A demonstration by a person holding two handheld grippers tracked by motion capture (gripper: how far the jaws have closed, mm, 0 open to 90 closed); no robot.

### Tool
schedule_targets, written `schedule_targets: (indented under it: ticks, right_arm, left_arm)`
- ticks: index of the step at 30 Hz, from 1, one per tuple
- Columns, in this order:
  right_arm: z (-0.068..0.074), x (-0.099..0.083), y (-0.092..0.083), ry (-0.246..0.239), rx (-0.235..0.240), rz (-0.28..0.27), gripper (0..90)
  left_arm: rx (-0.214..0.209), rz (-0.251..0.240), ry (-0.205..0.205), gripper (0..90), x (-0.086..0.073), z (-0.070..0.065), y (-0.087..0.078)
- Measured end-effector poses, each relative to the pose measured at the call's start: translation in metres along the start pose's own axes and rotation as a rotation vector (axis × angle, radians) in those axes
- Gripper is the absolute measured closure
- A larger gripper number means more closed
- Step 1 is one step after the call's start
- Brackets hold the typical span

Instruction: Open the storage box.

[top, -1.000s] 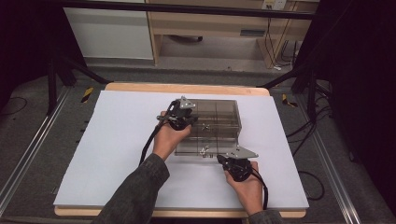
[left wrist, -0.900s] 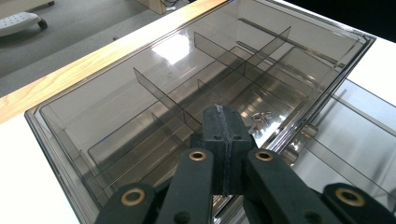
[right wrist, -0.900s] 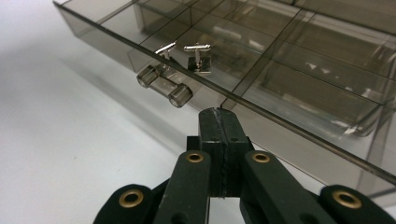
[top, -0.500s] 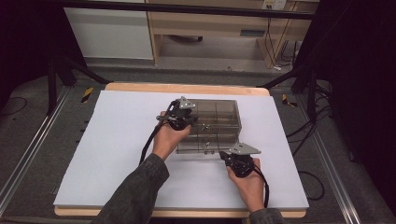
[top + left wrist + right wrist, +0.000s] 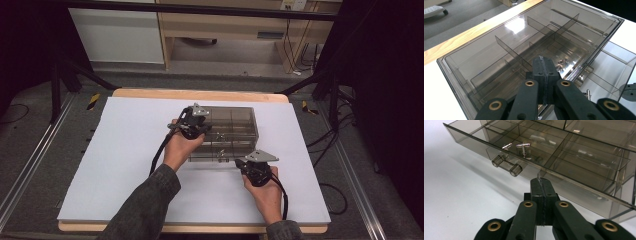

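On the white mat sits the smoky plastic drawer box (image 5: 225, 132), left gripper (image 5: 543, 65) closed empty on top, right gripper (image 5: 541, 187) closed empty by the drawer handle (image 5: 506, 165); steady the box, hook the handle squarely

I am wearing a dark grey sleeve (image 5: 145, 210) on my left arm. My left gripper (image 5: 192, 125) is black, carrying a grey 3-cornered plate and trailing a black cable just beside that sleeve. My right gripper (image 5: 256, 169) is matching it, well apart from the sleeve. Each is showing 2 black jaws (image 5: 541, 195) with brass-ringed pivots and small screws.
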State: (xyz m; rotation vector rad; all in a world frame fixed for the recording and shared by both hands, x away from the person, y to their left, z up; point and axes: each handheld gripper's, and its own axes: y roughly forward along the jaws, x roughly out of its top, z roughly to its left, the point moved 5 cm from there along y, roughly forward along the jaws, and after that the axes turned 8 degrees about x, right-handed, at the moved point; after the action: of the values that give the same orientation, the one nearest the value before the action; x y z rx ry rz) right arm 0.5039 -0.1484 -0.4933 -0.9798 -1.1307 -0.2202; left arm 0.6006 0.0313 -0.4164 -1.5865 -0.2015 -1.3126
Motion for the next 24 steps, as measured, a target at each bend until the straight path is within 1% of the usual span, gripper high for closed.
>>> schedule_targets:
  ticks: [1,2,3,7,8,13,14,19,20,21,24]
  right_arm:
    - [0.000,0.001,0.000,-0.002,-0.001,0.002,90.0]
    - [0.001,0.001,0.000,0.016,0.004,0.001,90.0]
    - [-0.001,0.002,0.001,0.008,0.001,0.000,90.0]
    - [-0.003,0.003,0.003,0.014,-0.004,0.008,90.0]
    - [-0.004,0.003,0.004,0.007,-0.007,0.009,90.0]
    - [-0.006,0.007,0.004,0.016,-0.013,0.012,90.0]
    - [-0.007,0.008,0.005,0.004,-0.015,0.013,90.0]
    - [-0.009,0.010,0.006,0.008,-0.017,0.016,90.0]
    - [-0.009,0.010,0.007,0.011,-0.018,0.020,90.0]
    - [-0.009,0.011,0.007,0.010,-0.019,0.018,90.0]
    - [-0.010,0.012,0.008,0.012,-0.016,0.016,90.0]
  left_arm:
    - [0.001,-0.001,0.003,90.0,0.000,0.000,0.000]
    - [0.001,-0.001,0.002,90.0,0.000,0.000,0.000]
    - [0.001,-0.001,0.002,90.0,0.000,0.000,0.000]
    - [-0.003,0.000,0.001,90.0,0.000,0.000,0.000]
    - [-0.003,-0.001,0.002,90.0,0.000,0.000,0.000]
    - [0.000,-0.002,0.000,90.0,0.000,-0.001,0.001]
    - [0.000,-0.003,-0.001,90.0,0.000,-0.001,0.001]
    - [0.000,0.001,-0.003,90.0,0.001,-0.001,0.001]
    - [0.000,0.000,0.002,90.0,0.001,0.000,0.001]
    - [-0.002,0.001,-0.004,90.0,0.001,-0.001,0.001]
    - [-0.002,0.004,-0.004,90.0,0.001,-0.001,0.001]
